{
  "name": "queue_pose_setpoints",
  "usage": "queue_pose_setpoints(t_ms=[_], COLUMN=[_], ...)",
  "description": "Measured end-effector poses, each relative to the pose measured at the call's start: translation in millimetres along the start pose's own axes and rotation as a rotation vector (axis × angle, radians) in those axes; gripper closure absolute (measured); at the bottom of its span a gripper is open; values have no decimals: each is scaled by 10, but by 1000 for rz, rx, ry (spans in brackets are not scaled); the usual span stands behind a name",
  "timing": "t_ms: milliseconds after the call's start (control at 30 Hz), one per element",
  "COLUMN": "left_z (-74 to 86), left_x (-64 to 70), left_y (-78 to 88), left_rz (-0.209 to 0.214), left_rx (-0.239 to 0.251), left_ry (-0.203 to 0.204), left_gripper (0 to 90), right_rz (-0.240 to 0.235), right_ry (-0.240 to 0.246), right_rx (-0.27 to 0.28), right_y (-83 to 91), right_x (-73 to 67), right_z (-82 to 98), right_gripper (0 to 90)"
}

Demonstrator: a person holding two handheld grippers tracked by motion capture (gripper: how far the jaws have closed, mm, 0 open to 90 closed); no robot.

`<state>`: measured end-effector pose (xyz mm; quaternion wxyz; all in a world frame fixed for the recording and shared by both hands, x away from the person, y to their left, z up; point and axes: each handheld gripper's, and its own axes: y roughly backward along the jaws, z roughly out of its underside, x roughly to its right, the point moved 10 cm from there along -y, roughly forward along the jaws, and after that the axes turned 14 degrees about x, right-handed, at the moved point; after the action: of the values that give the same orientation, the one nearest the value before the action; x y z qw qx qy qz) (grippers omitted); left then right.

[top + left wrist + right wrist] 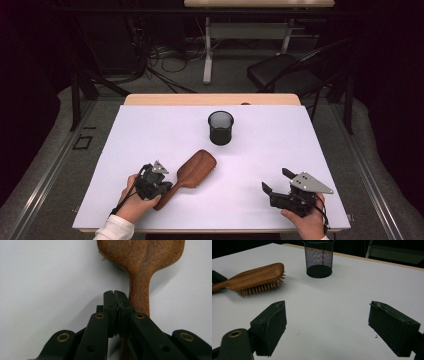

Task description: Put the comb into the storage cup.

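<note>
Currently the left gripper (161,187), jaws pressed together on nothing, sits over the handle of the brown wooden paddle hairbrush (192,173), which lies bristles-down on the white table sheet (270,150). Right gripper (275,186), at 3 o'clock from the brush, rests with jaws spread wide, empty. Black mesh cup (220,128) stands upright at the brush's 1 o'clock.

Wooden paddle hairbrush (192,174) lies bristles-down on the white table, handle toward the person's left

White-topped table (280,150), wooden hairbrush (196,167) lying bristles down, black mesh cup (220,128) standing upright behind it
</note>
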<state>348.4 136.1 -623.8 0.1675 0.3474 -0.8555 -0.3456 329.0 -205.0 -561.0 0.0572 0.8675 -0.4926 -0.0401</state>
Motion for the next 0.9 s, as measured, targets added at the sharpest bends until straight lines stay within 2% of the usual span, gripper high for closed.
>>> queue_pose_setpoints(t_ms=[400, 900], left_z=[-6, -22], left_x=[-27, -99], left_y=[6, 1], left_rz=[0, -21], left_rx=[11, 41], left_ry=[9, 31], left_gripper=[822, 580], right_rz=[0, 0], right_ry=[0, 2], right_rx=[-4, -5], right_y=[1, 1], right_x=[1, 0], right_z=[3, 6], right_gripper=[145, 146])
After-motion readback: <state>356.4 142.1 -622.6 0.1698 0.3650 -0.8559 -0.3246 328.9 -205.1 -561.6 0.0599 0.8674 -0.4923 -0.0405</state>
